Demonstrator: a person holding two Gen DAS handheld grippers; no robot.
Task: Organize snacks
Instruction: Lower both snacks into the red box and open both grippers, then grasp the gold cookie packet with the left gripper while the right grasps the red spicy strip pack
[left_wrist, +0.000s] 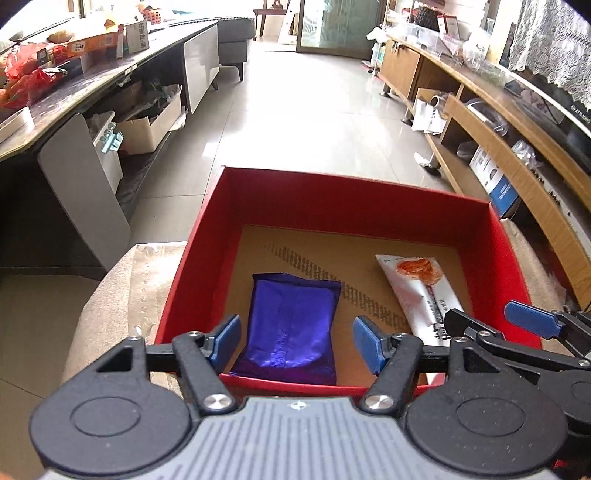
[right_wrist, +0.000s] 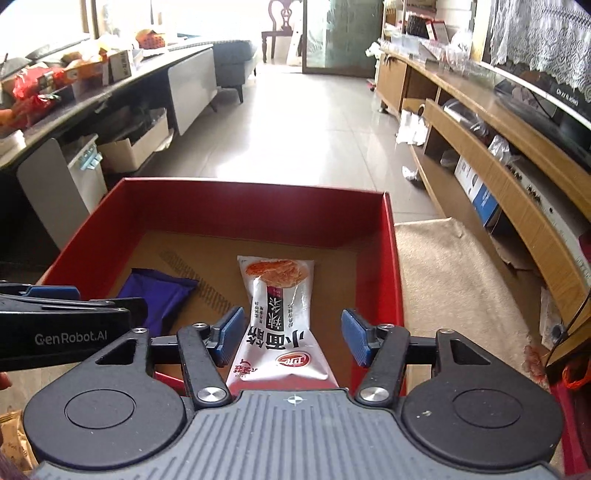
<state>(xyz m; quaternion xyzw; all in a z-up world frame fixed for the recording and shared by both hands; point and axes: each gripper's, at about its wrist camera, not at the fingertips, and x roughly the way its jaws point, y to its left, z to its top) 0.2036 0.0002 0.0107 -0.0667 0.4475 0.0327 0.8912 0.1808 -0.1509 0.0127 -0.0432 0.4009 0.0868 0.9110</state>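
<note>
Hovering side by side over the near edge of the red cardboard box with a brown floor (left_wrist: 509, 266), both tongs are spread wide and hold nothing. The left tongs (left_wrist: 295, 341) straddle the glossy purple foil snack packet (left_wrist: 291, 325), whose near end lies between the blue pads without touching either. In the right wrist view, the right tongs (right_wrist: 293, 338) likewise bracket the white plastic snack pouch with an orange food picture and black lettering (right_wrist: 280, 317), a gap showing on each side.

Both packets lie flat on the box floor: the purple one toward 7 o'clock, the white one toward 4 o'clock as the left camera sees it, well apart, with bare cardboard from 10 to 2 o'clock. The box sits on a beige cloth-covered worktop (right_wrist: 443, 280).

Judging by this, two snacks are already in the box and the work looks partly done. A patterned wrapper (right_wrist: 11, 439) peeking in at 8 o'clock of the right view may be another snack waiting, though too little shows to be sure. Whether more remain outside cannot be told.
</note>
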